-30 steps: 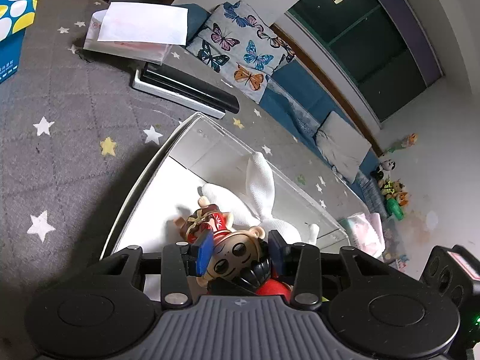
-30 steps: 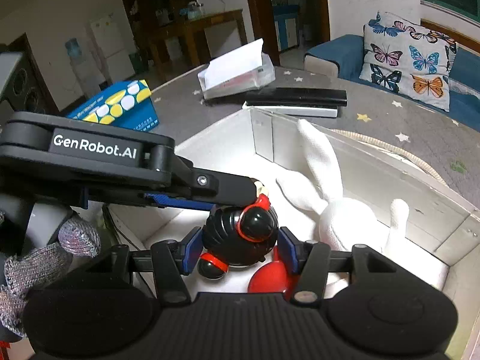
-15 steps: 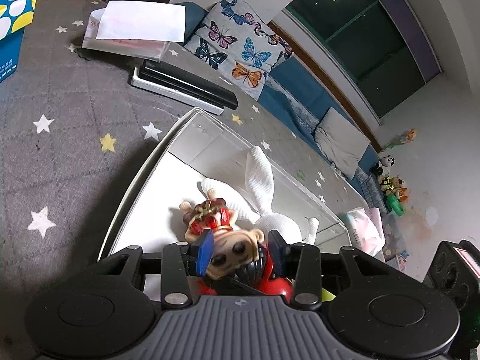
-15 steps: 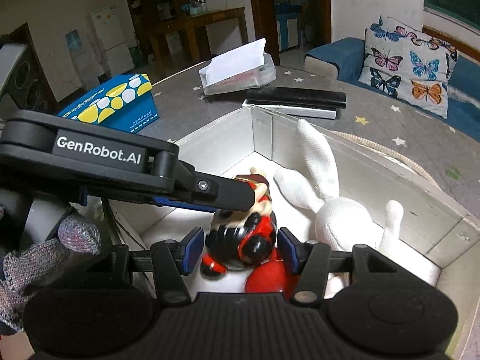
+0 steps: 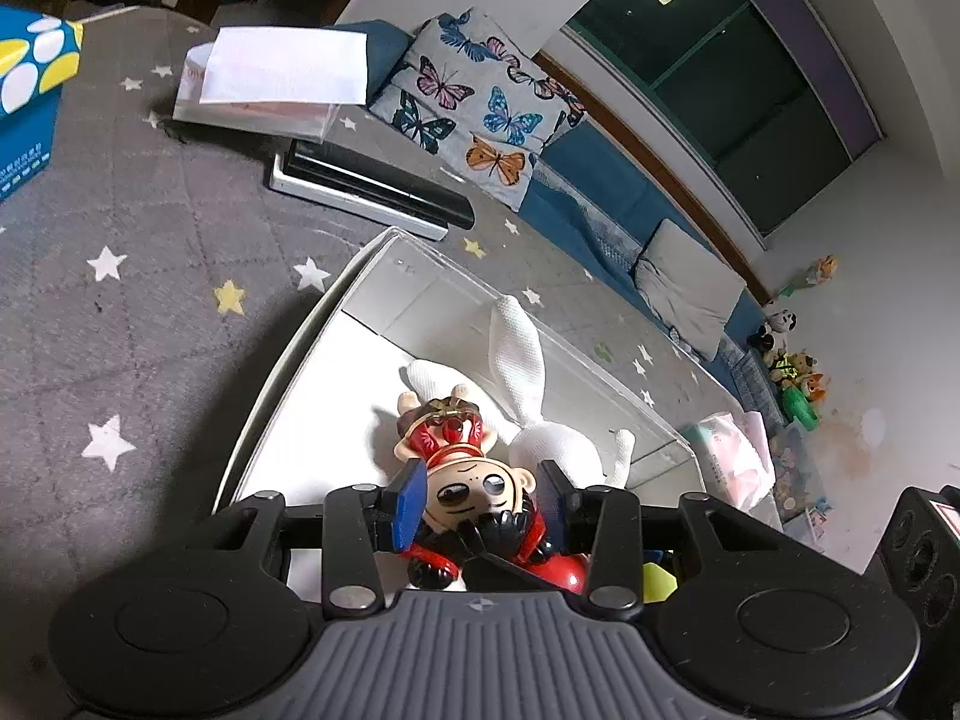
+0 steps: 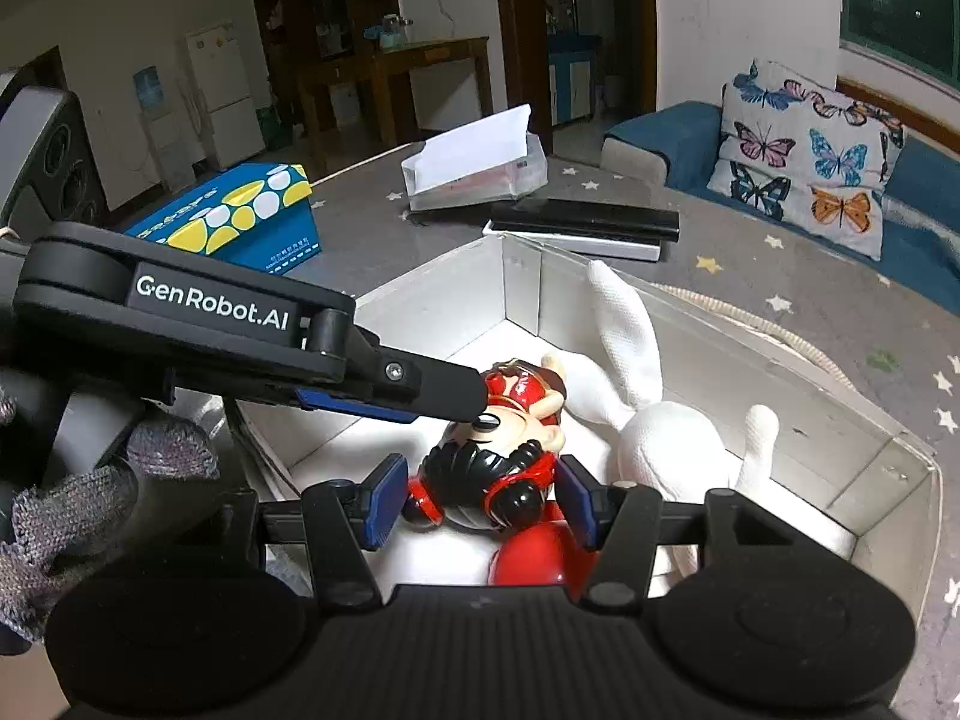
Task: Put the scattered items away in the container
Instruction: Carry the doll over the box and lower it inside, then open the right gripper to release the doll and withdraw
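The lower body of the toy figure (image 5: 462,480) was hidden behind the left gripper's (image 5: 480,504) housing, so whether the pads pressed on its head could not be told. A red round object (image 6: 528,558) beneath it was mostly covered in both views. The white plush rabbit's (image 6: 672,444) face was out of sight. A yellow item (image 5: 659,579) showed only as a sliver. The blue box (image 5: 27,96) was cut off by the left edge. Small toys (image 5: 795,372) by the far wall were too small to identify.
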The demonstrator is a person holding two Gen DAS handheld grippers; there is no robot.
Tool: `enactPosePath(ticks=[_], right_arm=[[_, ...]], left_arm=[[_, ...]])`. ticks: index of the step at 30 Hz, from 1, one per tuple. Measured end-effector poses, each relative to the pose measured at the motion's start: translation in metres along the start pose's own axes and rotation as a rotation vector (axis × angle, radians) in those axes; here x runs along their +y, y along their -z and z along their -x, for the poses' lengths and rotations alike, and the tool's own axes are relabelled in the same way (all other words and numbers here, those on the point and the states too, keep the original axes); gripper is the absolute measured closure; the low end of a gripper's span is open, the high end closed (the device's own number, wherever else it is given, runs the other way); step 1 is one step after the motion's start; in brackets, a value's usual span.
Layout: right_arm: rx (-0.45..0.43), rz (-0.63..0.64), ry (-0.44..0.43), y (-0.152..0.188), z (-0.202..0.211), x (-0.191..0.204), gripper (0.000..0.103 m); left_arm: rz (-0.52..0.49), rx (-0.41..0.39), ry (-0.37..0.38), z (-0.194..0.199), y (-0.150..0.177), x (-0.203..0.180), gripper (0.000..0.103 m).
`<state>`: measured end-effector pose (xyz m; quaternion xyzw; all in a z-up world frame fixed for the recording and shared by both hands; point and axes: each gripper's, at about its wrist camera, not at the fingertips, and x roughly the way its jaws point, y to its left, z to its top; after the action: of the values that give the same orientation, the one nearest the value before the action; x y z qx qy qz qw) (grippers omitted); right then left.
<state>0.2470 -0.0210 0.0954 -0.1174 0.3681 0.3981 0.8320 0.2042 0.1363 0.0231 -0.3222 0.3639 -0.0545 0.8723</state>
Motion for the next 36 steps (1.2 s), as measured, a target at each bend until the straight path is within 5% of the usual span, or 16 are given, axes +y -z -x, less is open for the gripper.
enactPosePath(ticks=[17,36], right_arm=[[-0.061,0.030,0.034,0.014,0.034,0.016,0.047],[-0.138,0.014,0.048,0.057,0.078,0.034,0.019]], left_arm=[[-0.060,-0.052,-0.032,0.031,0.020,-0.012,0.061],[-0.174,-0.105,-0.143,0.069,0.065,-0.036,0.061]])
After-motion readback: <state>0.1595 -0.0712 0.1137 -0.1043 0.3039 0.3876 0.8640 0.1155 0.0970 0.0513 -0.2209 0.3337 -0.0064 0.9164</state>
